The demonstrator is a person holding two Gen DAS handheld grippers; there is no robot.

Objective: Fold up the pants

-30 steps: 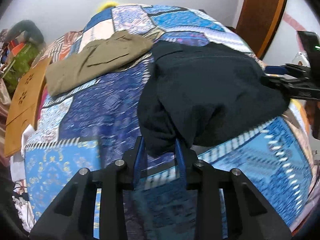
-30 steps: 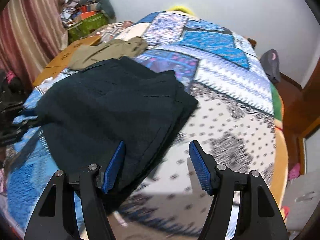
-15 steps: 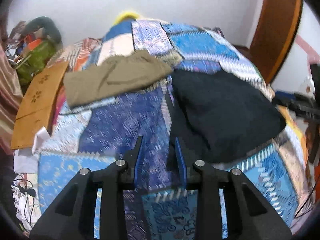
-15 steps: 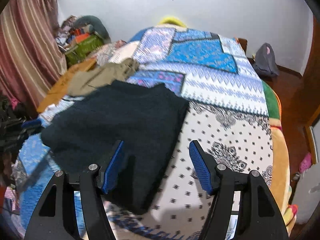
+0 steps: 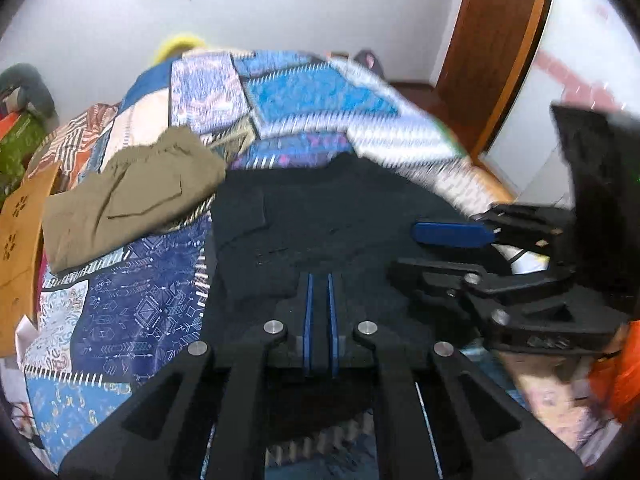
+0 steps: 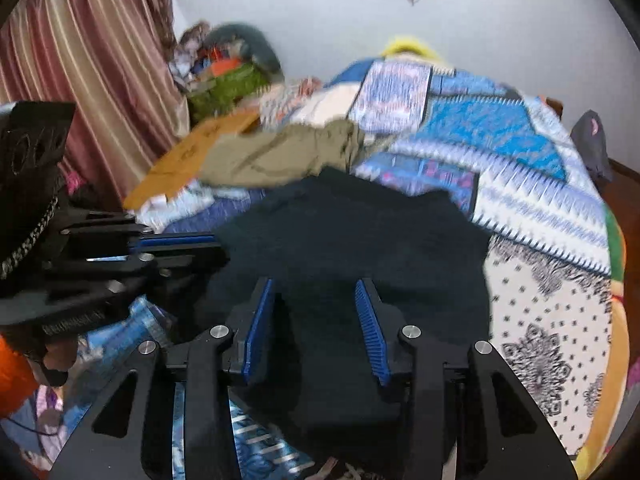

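Black pants [image 5: 340,216]: folded on patchwork bedspread [image 5: 132,312], directly ahead of both tongs. Left gripper [image 5: 319,280]: blue pads nearly together, nothing between. Right gripper [image 6: 316,292]: jaws parted, just been closing, empty. Olive garment [image 5: 128,192]: beyond-left.

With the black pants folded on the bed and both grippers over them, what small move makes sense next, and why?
Probably lift both grippers clear. The black pants lie as a compact folded block on the quilt. The left gripper is shut with nothing between its pads; the right gripper, which has just been closing, grips nothing.
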